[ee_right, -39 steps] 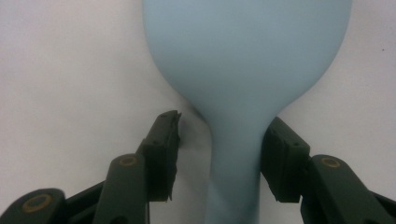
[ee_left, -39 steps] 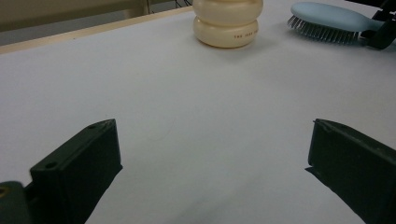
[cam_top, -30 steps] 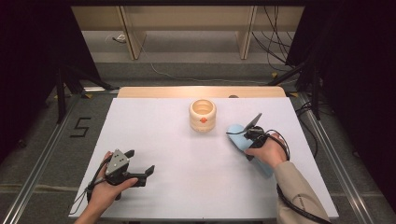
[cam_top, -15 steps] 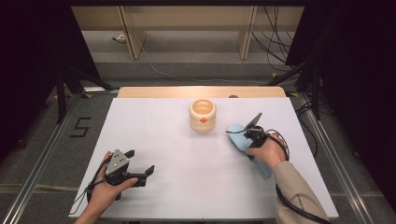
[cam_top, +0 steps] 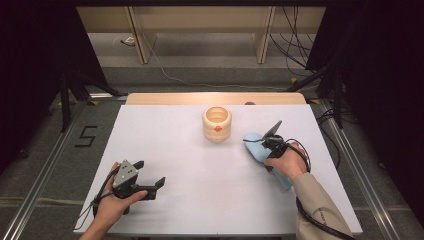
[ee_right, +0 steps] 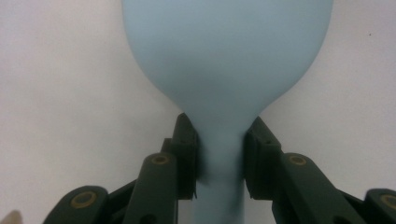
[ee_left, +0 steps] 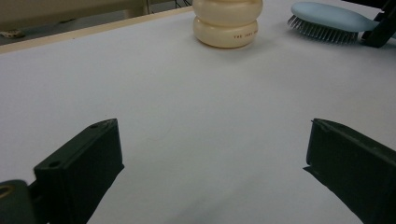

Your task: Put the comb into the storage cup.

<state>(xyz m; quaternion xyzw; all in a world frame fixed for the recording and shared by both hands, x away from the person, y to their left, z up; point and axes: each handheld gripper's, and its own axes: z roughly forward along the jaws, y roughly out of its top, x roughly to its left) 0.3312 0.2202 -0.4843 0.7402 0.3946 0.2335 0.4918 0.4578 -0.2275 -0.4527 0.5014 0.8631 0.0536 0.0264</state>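
Note:
A pale blue hairbrush [cam_top: 254,145] lies bristles down on the white table, right of centre. My right gripper [cam_top: 270,144] grips it at the narrow neck where head meets handle; its jaws have just been closing. In the right gripper view both pads [ee_right: 188,149] press on the hairbrush [ee_right: 227,56] from either side of the right gripper [ee_right: 220,140]. A cream ribbed jar [cam_top: 217,123] stands open-topped left of the brush, also seen as the jar [ee_left: 227,21] beside the brush [ee_left: 327,16]. My left gripper [cam_top: 149,172] rests at the near left, open and empty, its jaws wide apart around the left gripper [ee_left: 212,128].
The white table top [cam_top: 210,200] has a wooden strip [cam_top: 170,98] along its far edge. Cables [cam_top: 320,227] trail from the right gripper past the sleeve. Dark stands and a shelf lie beyond the table.

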